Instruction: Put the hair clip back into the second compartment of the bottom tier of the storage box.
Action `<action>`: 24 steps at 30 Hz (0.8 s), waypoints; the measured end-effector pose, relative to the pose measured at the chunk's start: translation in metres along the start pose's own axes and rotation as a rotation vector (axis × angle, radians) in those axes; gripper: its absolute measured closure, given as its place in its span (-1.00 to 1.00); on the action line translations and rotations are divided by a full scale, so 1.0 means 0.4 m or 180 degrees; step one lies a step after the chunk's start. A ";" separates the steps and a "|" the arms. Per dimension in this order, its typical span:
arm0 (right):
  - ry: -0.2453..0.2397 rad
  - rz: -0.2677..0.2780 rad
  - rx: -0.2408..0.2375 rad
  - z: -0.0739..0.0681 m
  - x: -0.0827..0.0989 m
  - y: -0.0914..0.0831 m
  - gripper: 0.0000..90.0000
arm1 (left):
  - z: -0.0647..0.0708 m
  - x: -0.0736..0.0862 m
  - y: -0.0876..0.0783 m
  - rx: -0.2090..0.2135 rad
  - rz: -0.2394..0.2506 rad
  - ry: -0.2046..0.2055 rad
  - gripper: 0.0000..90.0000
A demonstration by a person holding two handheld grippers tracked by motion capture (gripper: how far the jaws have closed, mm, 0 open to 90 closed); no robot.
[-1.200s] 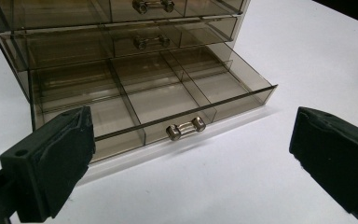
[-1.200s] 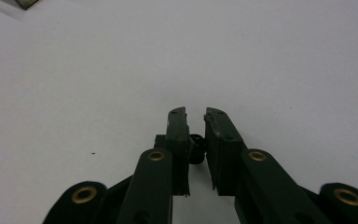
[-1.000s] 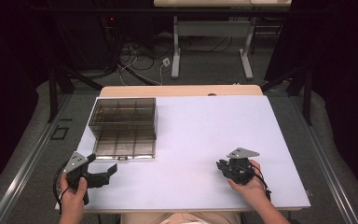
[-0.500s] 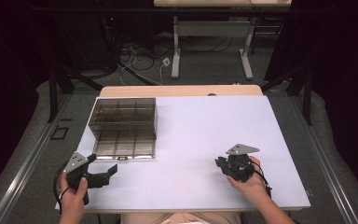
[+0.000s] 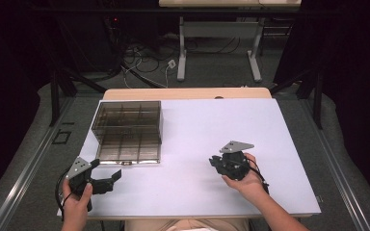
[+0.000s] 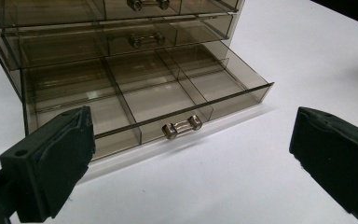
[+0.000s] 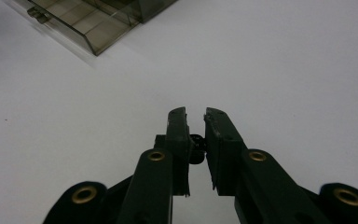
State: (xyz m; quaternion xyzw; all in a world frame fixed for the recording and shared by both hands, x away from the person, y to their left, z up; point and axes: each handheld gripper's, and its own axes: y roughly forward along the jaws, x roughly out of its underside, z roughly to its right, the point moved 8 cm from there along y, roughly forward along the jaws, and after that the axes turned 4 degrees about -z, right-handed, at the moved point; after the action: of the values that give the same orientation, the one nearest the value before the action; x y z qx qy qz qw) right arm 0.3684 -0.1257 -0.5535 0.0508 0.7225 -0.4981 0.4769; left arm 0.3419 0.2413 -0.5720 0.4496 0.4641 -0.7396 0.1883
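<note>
A smoky clear drawer cabinet (image 5: 127, 130) stands at the left of the white table (image 5: 207, 120). Its bottom drawer (image 6: 168, 93) is pulled out, showing empty compartments and a small metal handle (image 6: 182, 127). My left gripper (image 5: 106, 169) is open near the table's front left corner; in the left gripper view, the left gripper (image 6: 191, 158) faces that handle from a short way off. My right gripper (image 5: 218, 163) is over the table's front right part. In the right gripper view, the right gripper (image 7: 196, 116) has its jaws close together on a small black piece (image 7: 196, 150).
The pulled-out drawer's corner (image 7: 88, 37) lies ahead and to the left in the right gripper view. Beyond the table stand another desk's legs (image 5: 183, 53) and loose cables (image 5: 144, 62) on the floor.
My right gripper has shifted a little to the left and away from the front edge. The left gripper and the drawer have stayed put.
</note>
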 end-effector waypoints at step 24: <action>-0.0156 -0.0073 -0.0307 -0.089 -0.113 0.062 0.78 | -0.003 0.001 -0.001 -0.0010 0.0009 0.0006 -0.99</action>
State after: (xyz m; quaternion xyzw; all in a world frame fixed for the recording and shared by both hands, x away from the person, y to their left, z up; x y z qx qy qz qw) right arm 0.3836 -0.0678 -0.5350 0.0073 0.7343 -0.4692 0.4905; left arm 0.3420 0.2427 -0.5725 0.4507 0.4648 -0.7382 0.1896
